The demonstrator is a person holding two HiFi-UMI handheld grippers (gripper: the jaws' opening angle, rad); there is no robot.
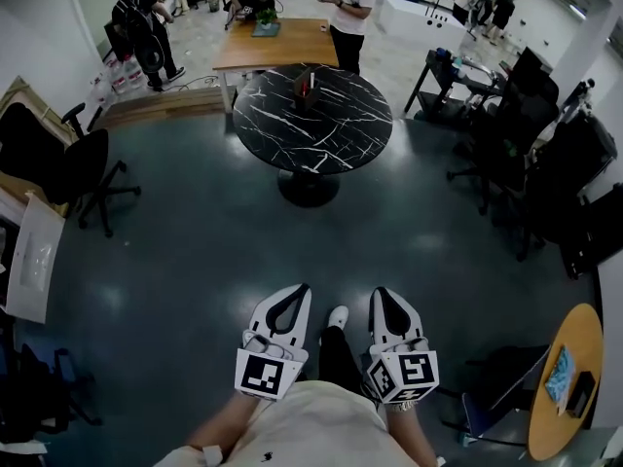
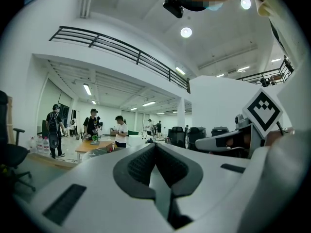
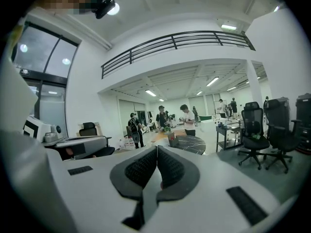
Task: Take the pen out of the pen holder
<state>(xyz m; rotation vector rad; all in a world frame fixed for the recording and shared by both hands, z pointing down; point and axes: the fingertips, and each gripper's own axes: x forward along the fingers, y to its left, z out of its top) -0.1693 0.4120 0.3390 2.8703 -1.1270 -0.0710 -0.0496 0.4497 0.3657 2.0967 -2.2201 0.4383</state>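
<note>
A small dark pen holder (image 1: 305,86) with pens upright in it stands near the far edge of a round black marble table (image 1: 321,139), well ahead of me across the floor. I hold both grippers close to my body, far from the table. My left gripper (image 1: 304,287) has its jaws pressed together with nothing between them. So does my right gripper (image 1: 378,292). The right gripper view has the right gripper (image 3: 157,147) pointing toward the pen holder (image 3: 172,141) on the round table (image 3: 192,142). The left gripper (image 2: 155,144) points past the holder (image 2: 110,148).
A wooden table (image 1: 277,42) stands behind the round one, with several people around it. Office chairs stand at the left (image 1: 78,168) and right (image 1: 516,134). A small round wooden table (image 1: 569,377) is at my lower right. Dark floor lies between me and the marble table.
</note>
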